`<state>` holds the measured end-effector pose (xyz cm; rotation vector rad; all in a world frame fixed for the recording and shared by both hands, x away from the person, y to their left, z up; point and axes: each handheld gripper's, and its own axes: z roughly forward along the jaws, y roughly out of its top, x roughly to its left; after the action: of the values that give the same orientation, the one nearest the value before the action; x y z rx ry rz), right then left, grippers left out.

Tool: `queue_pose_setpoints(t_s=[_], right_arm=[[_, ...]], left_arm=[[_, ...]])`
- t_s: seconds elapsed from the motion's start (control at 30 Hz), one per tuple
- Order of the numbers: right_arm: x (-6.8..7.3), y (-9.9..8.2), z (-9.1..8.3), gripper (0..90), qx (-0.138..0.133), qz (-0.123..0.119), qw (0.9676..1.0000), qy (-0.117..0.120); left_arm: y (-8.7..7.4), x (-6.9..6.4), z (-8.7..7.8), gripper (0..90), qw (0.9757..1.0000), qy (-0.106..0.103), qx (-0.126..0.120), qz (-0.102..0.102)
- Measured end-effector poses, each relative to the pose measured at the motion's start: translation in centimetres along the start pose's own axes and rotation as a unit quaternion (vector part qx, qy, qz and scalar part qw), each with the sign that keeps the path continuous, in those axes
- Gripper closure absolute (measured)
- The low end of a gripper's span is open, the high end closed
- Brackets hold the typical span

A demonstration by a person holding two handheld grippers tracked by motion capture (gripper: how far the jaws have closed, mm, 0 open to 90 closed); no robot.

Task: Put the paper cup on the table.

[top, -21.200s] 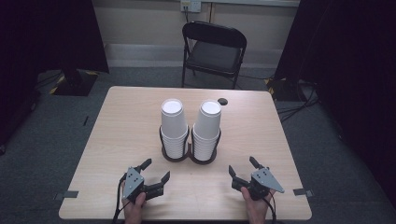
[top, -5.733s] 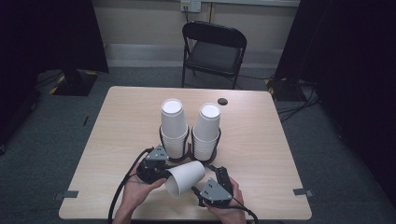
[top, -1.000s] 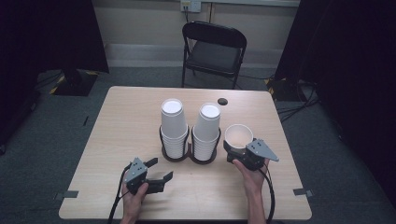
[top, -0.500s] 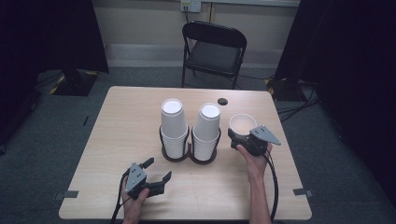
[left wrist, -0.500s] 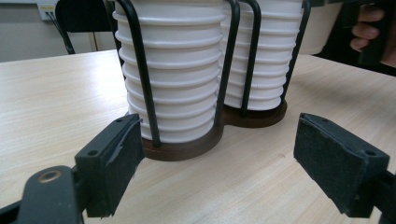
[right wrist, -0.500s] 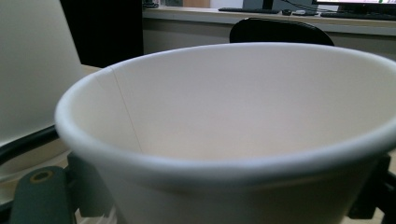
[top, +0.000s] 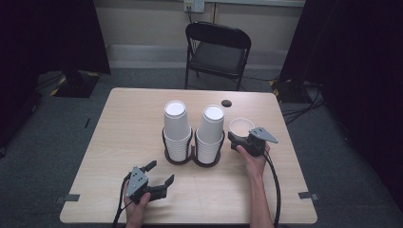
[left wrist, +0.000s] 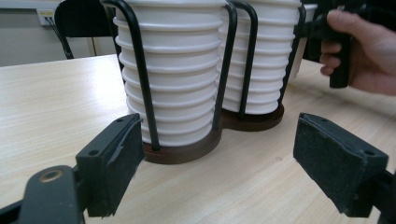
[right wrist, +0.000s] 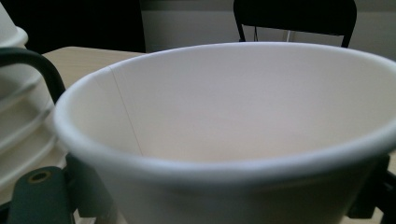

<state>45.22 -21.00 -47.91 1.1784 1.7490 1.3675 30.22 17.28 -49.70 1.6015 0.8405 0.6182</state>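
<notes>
White paper cup (top: 241, 128) is pinched upright between the right gripper's (top: 237, 138) jaws, just right of the cup rack (top: 192, 154) w/ two stacks. It should be lowered level & released only once its base is seated on the tabletop (top: 133, 118). Left gripper (top: 159, 175): jaws spread, nothing held.

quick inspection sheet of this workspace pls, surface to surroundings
surface: light wood table, bare around the rack
job's things: single paper cup upright, mouth up; two cup stacks upside down in a black wire rack
clutter: small dark round object near the far edge
grippers: right gripper closed on the single cup beside the rack; left gripper open, empty, at the near edge
cables: one trails from each gripper
surroundings: black folding chair, dark curtains, grey carpet
</notes>
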Motion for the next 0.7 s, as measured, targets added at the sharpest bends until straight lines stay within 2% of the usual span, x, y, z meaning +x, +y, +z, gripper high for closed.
queue_pose_setpoints(t_s=[0.1, 0.27, 0.37, 0.5, 0.6, 0.7], right_arm=[[0.03, -0.10, 0.20, 12.8, 0.004, -0.007, 1.0000, -0.003], [-0.23, -0.54, 0.53, 12.7, 0.010, -0.001, 1.0000, -0.001], [-0.08, -0.60, 0.56, 12.6, 0.010, -0.010, 0.9999, -0.006], [-0.22, -0.63, 0.54, 12.6, 0.011, -0.002, 0.9999, -0.005], [-0.29, -0.65, 0.42, 12.5, 0.015, -0.004, 0.9999, -0.007], [-0.29, -0.65, 0.26, 12.2, 0.022, -0.005, 0.9997, -0.007]], left_arm=[[-0.01, 0.05, 0.00, 16.0, 1.0000, 0.000, -0.002, -0.004], [0.00, -0.02, 0.01, 16.1, 1.0000, 0.006, -0.001, -0.001], [0.01, 0.03, 0.06, 16.2, 1.0000, 0.005, 0.001, -0.004], [-0.01, 0.03, -0.03, 16.2, 1.0000, 0.003, -0.002, -0.002], [0.02, 0.06, 0.07, 16.2, 0.9999, 0.010, 0.002, -0.010], [0.03, 0.04, 0.11, 16.4, 0.9999, 0.010, 0.003, -0.009]])
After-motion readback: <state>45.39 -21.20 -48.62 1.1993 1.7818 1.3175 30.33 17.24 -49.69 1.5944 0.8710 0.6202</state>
